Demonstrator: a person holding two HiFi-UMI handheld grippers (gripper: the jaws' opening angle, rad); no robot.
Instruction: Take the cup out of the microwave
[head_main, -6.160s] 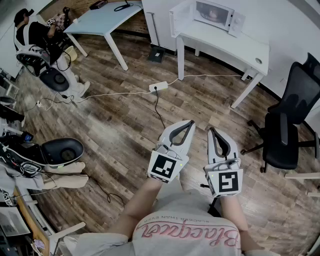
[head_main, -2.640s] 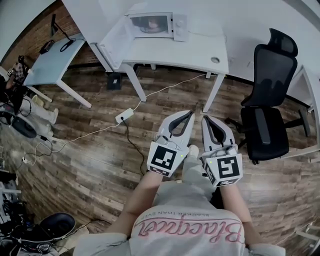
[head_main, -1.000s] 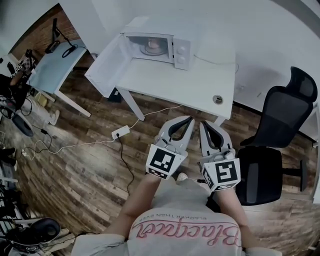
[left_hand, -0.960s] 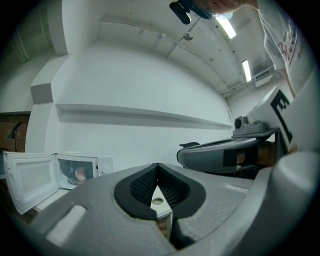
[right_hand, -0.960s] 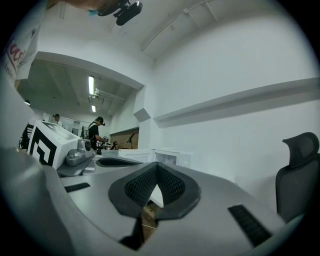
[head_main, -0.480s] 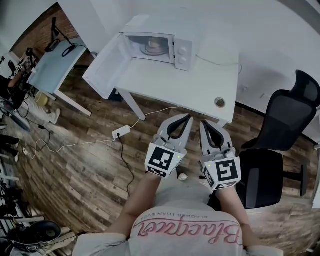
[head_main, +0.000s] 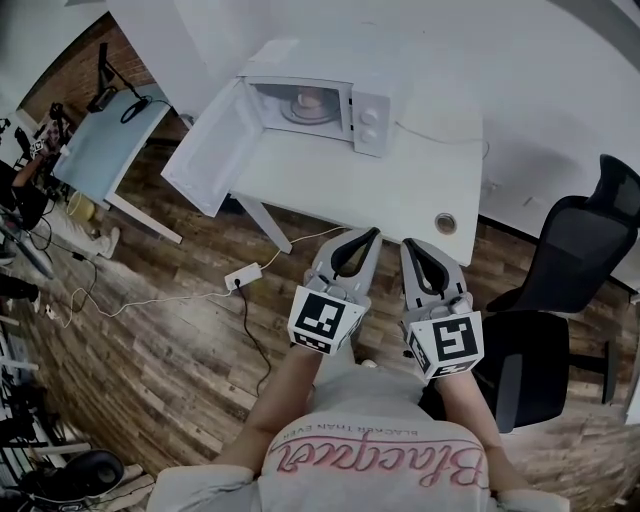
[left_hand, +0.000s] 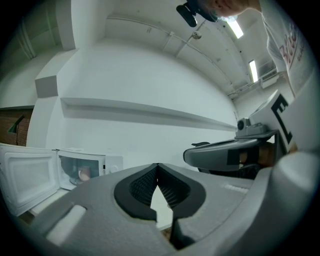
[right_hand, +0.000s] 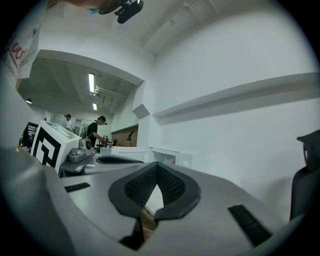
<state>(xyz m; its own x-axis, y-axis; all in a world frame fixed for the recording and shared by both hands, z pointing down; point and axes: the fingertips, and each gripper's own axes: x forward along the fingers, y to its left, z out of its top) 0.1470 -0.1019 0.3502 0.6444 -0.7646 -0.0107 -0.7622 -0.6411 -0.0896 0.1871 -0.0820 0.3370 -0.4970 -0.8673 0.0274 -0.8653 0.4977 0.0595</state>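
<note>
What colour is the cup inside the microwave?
Pale pink; the cup shows best in the head view.

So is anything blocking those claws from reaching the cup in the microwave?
Nothing visible does. The microwave door is swung open to the left, the cup sits exposed inside, and the table before it is bare. The left claw and right claw, both shut and empty, hover near the table's front edge.

Ahead of the jaws, a white microwave (head_main: 345, 95) on a white surface (head_main: 390, 190) holds a pale pink cup (head_main: 311, 98). The left gripper (head_main: 368, 234) and right gripper (head_main: 408, 243) are grey, with black ribbed pads (left_hand: 145, 187) and black-and-white square markers (head_main: 322, 322). Beneath them the floor (head_main: 180, 330) is brown wood plank.
</note>
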